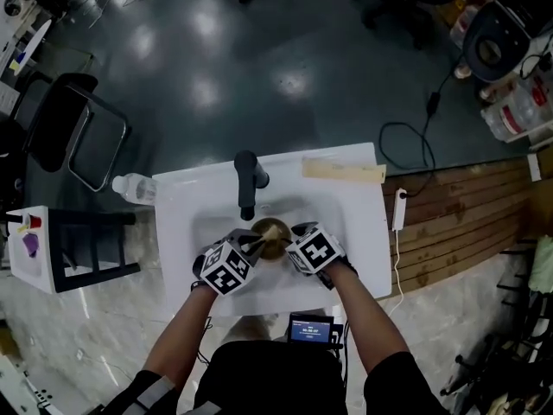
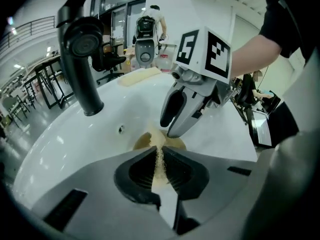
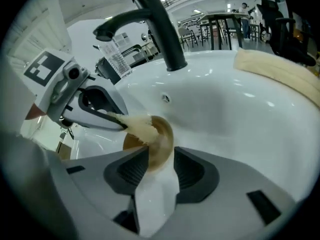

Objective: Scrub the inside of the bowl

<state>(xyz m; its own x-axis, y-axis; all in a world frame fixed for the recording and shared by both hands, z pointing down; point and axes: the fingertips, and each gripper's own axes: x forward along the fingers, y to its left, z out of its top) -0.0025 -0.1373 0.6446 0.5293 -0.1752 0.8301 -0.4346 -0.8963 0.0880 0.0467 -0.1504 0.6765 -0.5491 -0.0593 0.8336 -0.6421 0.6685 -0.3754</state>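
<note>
One right claw (image 3: pixel 159 159), open, straddles the bowl (image 3: pixel 164 138) rim in the sink (image 3: pixel 230 116).

In the head view the marker cubes of the left hand-held gripper (image 1: pixel 257 244) and the right hand-held gripper (image 1: pixel 291 234) cover most of the bowl (image 1: pixel 272 239), leaving a brown sliver between them. In the left gripper view that hand-held gripper's own jaws hide the bowl's near side and all of the scrubber (image 2: pixel 159 156) but a thin pale strip. The screen (image 1: pixel 310 328) at the bench's (image 1: pixel 363 223) near edge is too small to read.
</note>
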